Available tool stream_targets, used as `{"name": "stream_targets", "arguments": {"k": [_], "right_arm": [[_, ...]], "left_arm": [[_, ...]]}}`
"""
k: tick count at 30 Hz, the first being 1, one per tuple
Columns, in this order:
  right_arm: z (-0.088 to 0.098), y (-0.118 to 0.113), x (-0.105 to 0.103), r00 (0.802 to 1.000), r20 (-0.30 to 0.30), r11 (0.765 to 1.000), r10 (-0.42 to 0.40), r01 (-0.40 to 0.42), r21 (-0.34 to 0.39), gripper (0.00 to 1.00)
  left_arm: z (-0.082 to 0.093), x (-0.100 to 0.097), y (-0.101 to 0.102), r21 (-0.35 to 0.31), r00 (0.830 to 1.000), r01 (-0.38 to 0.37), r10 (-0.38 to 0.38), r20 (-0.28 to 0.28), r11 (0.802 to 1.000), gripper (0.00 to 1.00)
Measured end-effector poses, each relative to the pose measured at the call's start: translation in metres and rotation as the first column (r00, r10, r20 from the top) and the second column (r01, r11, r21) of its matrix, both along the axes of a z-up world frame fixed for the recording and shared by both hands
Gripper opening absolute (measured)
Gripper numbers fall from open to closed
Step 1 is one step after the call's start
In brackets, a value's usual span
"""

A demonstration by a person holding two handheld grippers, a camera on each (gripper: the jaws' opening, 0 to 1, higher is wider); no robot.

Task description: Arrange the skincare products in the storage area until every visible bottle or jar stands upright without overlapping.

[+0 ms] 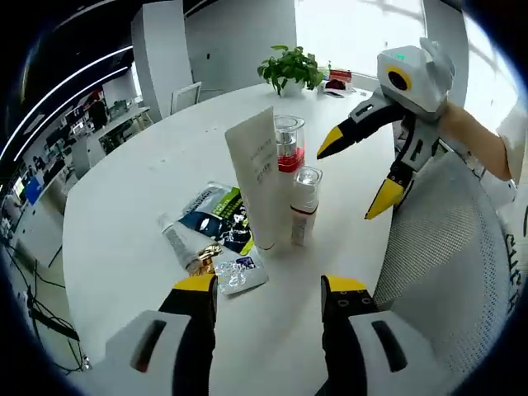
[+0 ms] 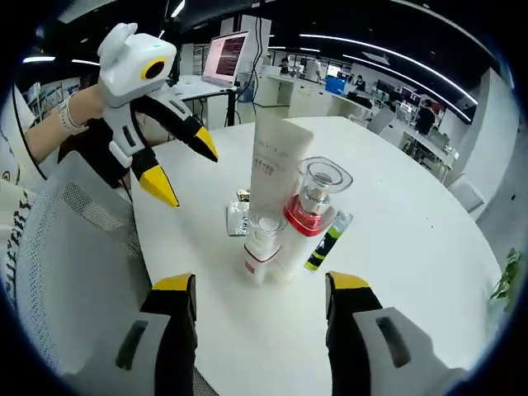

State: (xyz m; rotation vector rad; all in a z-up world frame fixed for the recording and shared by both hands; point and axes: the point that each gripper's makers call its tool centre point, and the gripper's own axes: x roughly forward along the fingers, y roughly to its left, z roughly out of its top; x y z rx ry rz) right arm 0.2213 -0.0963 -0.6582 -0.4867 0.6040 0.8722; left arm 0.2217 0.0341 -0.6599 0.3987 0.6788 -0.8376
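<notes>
Standing ahead of both released grippers, left (image 1: 268, 295) and right (image 2: 260, 290): tall tube (image 1: 257, 177), red-collared bottle (image 1: 288, 144), small bottle (image 1: 304, 205), clustered upright on counter (image 1: 124, 247). Lying flat left of left fingers: small tube (image 1: 180, 245), sachets (image 1: 219, 214). Risking toppling tall tube by nudging cluster.

Ahead of the left gripper (image 1: 268, 295), the tall white tube (image 1: 257, 177) hides the lower body of the red-collared bottle (image 1: 288, 142) behind it. Print on the sachets (image 1: 223, 216) is too small to read.
</notes>
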Motion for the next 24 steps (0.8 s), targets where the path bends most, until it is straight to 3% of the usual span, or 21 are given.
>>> {"name": "stream_targets", "arguments": {"k": [9,15,24], "right_arm": [[0.030,0.006,-0.001,0.997,0.076,1.000,-0.016,0.014,0.016,0.79],[0.035,0.005,-0.001,0.995,0.092,0.999,-0.029,0.027,0.019,0.88],[0.041,0.004,-0.004,0.993,0.111,0.998,-0.034,0.029,0.048,0.94]], "left_arm": [[0.015,-0.008,0.010,0.004,1.000,-0.018,0.018,0.011,1.000,0.58],[0.021,-0.013,0.017,0.021,0.999,-0.021,0.020,0.035,1.000,0.70],[0.027,-0.011,0.023,-0.002,0.998,-0.023,0.023,0.053,1.000,0.78]]}}
